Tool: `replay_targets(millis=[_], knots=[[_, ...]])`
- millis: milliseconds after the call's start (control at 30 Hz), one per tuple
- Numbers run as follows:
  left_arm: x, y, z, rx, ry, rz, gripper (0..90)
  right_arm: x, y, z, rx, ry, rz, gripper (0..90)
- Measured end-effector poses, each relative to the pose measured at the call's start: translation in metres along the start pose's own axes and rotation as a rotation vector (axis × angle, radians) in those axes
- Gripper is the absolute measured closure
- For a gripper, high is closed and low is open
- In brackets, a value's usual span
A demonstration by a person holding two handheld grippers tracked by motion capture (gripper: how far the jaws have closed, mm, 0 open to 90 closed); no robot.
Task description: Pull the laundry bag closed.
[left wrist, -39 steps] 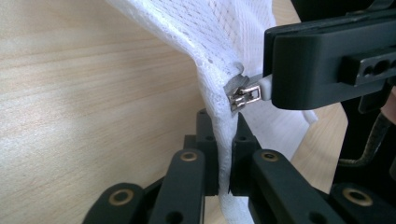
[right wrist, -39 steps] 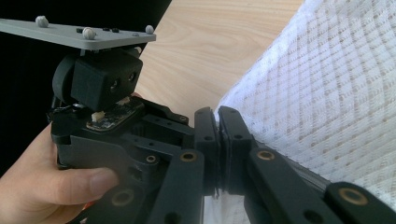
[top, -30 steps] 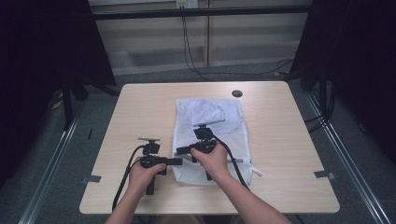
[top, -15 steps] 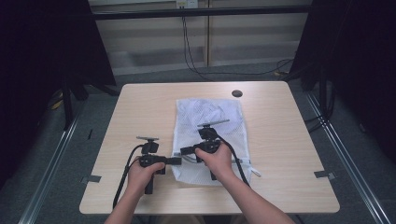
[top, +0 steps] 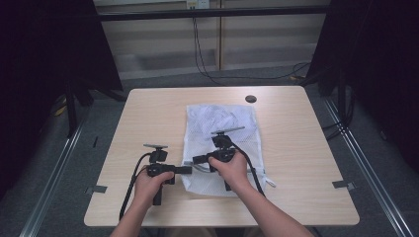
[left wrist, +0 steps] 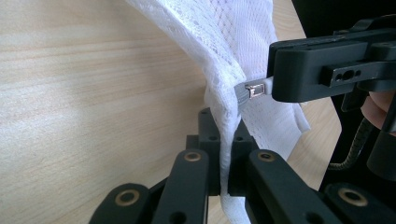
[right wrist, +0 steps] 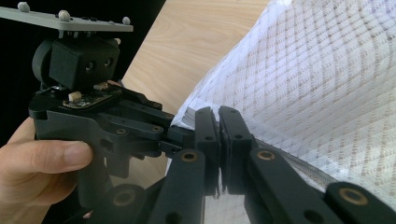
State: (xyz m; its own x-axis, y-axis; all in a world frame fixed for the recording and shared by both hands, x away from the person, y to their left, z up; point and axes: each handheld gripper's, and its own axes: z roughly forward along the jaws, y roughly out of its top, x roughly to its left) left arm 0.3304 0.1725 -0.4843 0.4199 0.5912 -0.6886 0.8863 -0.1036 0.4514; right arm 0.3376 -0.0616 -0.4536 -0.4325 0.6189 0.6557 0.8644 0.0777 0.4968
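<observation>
Mid-step: unzipping white mesh laundry bag [top: 220, 143] lying on light wood table [top: 148, 111] — left gripper [left wrist: 224, 163] jaws clamped on bag's edge, right gripper [right wrist: 219, 140] jaws shut on grey zipper pull [left wrist: 250, 91]. Next: hold left firm, draw pull along zip w/ right — steady, no snagging mesh.

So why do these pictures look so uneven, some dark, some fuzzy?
High view: dark surroundings, the table evenly lit and sharp. Left gripper view: the mesh bag is bright and its jaws at the bottom are soft. Right gripper view: the bag is bright, the background black.
</observation>
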Motion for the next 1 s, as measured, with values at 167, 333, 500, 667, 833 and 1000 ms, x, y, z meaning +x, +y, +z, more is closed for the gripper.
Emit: replay_targets(millis=[167,333,500,667,833,1000], knots=[[0.0,-0.0002,-0.0004,0.001,0.002,0.002,88.5,-0.0017,-0.0007,-0.0009,-0.006,-0.003,0.015,87.0],[-0.0009,-0.0002,0.0006,-0.001,0.003,0.01,88.5,-0.0037,-0.0015,-0.0027,-0.001,-0.003,0.01,87.0],[-0.0024,-0.0002,0.0009,-0.006,-0.002,0.003,88.5,-0.005,-0.0016,-0.0041,-0.008,0.006,0.015,87.0],[-0.0034,-0.0004,0.0009,-0.004,-0.01,-0.01,88.6,-0.005,-0.0017,-0.0047,-0.008,0.006,0.017,87.0],[-0.0027,0.0002,-0.001,-0.004,-0.012,-0.012,88.5,-0.0077,-0.0017,-0.0058,-0.006,0.001,0.016,87.0],[-0.0032,0.0,-0.0003,-0.006,-0.003,-0.012,88.6,-0.0086,-0.0024,-0.0062,-0.008,0.006,0.025,87.0]])
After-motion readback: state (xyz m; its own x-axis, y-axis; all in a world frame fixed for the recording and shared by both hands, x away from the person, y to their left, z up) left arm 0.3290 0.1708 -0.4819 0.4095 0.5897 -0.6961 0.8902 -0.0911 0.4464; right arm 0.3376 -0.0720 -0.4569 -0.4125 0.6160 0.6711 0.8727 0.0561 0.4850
